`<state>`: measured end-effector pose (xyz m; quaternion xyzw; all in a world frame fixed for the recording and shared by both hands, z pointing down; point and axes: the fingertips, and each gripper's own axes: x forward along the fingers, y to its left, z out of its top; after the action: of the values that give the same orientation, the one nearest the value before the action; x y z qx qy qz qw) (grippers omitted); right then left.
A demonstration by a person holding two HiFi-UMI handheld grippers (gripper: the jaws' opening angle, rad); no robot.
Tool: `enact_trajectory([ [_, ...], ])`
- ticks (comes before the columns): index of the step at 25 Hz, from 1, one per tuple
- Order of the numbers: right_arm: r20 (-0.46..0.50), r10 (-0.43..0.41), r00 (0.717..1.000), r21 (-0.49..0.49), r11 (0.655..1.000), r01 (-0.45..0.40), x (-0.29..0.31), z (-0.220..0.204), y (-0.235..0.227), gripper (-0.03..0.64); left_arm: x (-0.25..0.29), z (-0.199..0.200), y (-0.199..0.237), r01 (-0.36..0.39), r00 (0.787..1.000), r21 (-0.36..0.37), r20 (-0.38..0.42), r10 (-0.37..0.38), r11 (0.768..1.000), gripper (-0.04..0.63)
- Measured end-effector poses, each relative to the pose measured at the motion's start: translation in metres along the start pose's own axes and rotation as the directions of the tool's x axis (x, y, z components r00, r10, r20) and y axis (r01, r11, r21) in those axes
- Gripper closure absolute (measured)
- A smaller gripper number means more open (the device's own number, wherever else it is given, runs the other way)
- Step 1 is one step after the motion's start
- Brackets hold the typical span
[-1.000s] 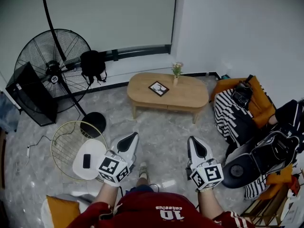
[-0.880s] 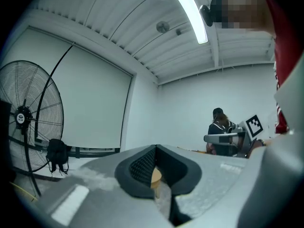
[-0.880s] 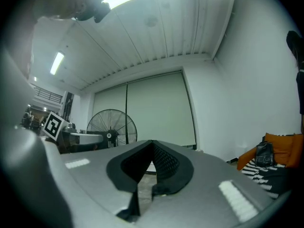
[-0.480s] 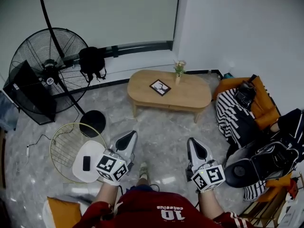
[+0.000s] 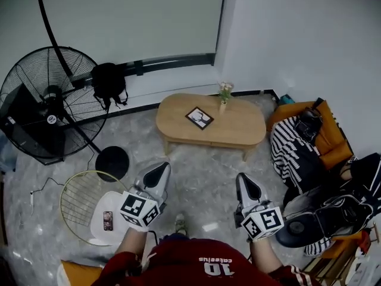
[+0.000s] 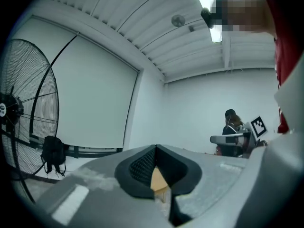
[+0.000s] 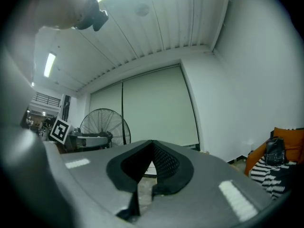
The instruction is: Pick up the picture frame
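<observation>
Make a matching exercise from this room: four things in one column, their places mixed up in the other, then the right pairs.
Things
1. picture frame
2. phone
3. black bag
4. striped cloth

Places
A. draped over the orange seat at the right
B. lying on the oval wooden table
C. on the white round stand near the left gripper
D. against the far wall, beside the big fan

Pairs: 1-B, 2-C, 3-D, 4-A
</observation>
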<state>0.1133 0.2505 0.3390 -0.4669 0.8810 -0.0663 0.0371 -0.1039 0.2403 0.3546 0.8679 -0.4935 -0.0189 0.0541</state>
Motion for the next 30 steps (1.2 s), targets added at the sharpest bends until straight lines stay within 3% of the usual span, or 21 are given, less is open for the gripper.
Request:
enact_trajectory([
  [11, 0.014, -0.022, 1.000, -0.013, 1.000, 0.023, 0.109, 0.017, -0.013, 0.614, 0.064, 0.014, 0.092, 0.036, 0.999, -0.016, 0.003, -0.035, 0.999, 0.597],
  [22, -0.003, -0.066, 0.998, -0.008, 0.998, 0.066, 0.156, 0.012, -0.035, 0.614, 0.117, 0.011, 0.127, 0.091, 0.996, -0.034, -0.005, -0.091, 0.995, 0.597],
  [30, -0.020, -0.049, 0.999, 0.022, 0.999, 0.049, 0.191, 0.013, -0.068, 0.614, 0.159, 0.007, 0.146, 0.071, 0.997, -0.043, -0.039, -0.072, 0.997, 0.597],
])
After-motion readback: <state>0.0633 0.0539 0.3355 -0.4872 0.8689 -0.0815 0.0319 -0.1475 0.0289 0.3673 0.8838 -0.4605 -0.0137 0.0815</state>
